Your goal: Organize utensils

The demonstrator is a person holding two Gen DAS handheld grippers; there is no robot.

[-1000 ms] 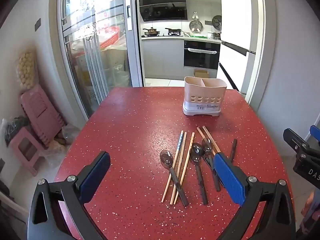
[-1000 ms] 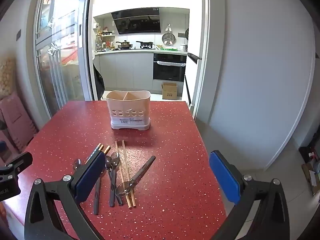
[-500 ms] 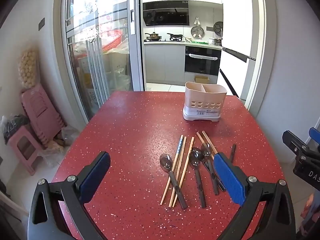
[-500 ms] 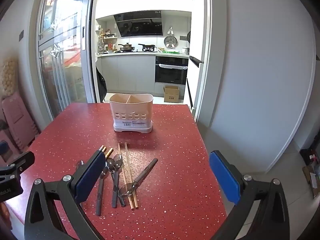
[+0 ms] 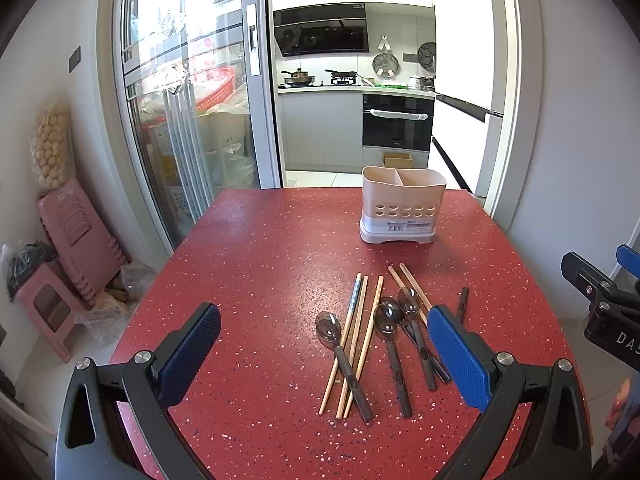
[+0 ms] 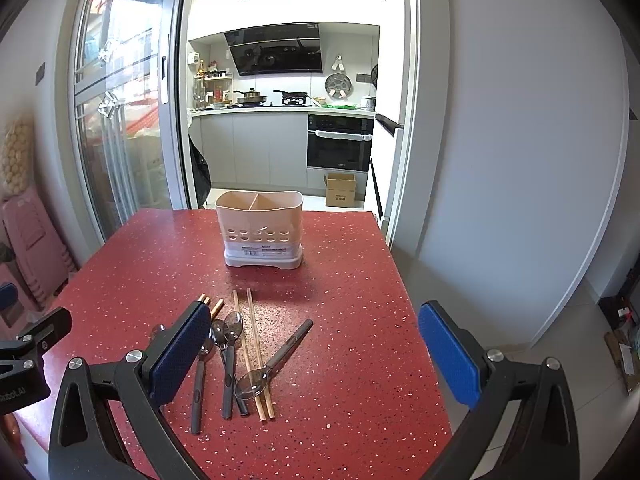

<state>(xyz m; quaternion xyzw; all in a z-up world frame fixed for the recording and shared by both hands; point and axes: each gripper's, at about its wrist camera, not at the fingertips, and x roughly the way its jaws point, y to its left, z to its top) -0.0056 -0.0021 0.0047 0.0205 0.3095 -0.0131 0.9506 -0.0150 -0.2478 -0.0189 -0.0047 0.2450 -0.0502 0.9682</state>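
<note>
Both grippers are hanging above the near end of the red table (image 5: pixel 256 264), nothing picked up yet. The left gripper (image 5: pixel 324 350) has its jaws spread wide and empty. Same deal with the right gripper (image 6: pixel 314 350), wide apart and holding nothing. My read is they're open like that because the first grab hasn't been chosen, and a wide gap makes it easier to come down around a thin handle.

The utensils are all loose in one messy bunch. From the left wrist view, the spoons (image 5: pixel 386 326) and chopsticks (image 5: pixel 358 320) sit just ahead of the jaws, more toward the right-hand pad than the middle. One spoon lies across a couple of chopsticks, so lifting it could drag them.

From the right wrist view, the same pile sits by the left-hand pad, which partly hides it. A lone spoon (image 6: pixel 276 358) lies at an angle between the jaws, its bowl resting on two chopsticks. That one looks like the easiest pick to me, since its handle sticks out clear of the rest.

The beige utensil holder (image 6: pixel 259 232) stands upright well beyond the jaws, past the pile. It has two compartments, both apparently empty, presumably one for spoons and one for chopsticks.
</note>
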